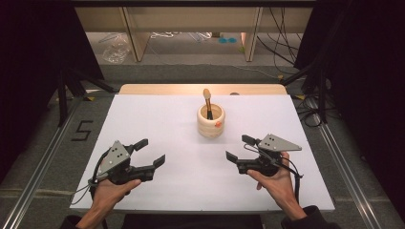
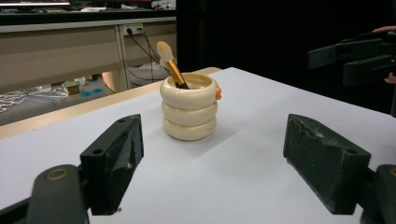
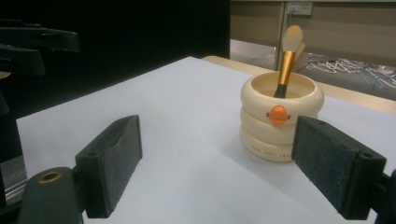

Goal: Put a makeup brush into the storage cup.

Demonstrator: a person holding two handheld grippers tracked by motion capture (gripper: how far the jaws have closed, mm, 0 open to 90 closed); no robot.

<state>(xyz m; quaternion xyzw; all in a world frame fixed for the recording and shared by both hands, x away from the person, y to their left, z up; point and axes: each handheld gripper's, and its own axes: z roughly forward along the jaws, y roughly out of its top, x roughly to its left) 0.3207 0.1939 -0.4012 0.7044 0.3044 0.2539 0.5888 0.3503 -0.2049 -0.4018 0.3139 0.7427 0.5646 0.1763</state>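
Flanking a ribbed cream holder [image 1: 210,122] with gold-handled brush [image 1: 207,104], perhaps ceramic: both claws [image 1: 154,151] [image 1: 237,148] wide open, empty.

Only the brush holder [image 1: 210,121] interrupts open table [image 1: 157,119].

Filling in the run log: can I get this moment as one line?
left gripper: open, empty | right gripper: open, empty | brush: upright in holder | holder: mid-table, untouched

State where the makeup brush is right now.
In the high view, the makeup brush stands head-up inside the cream holder, mid-table toward the far edge.
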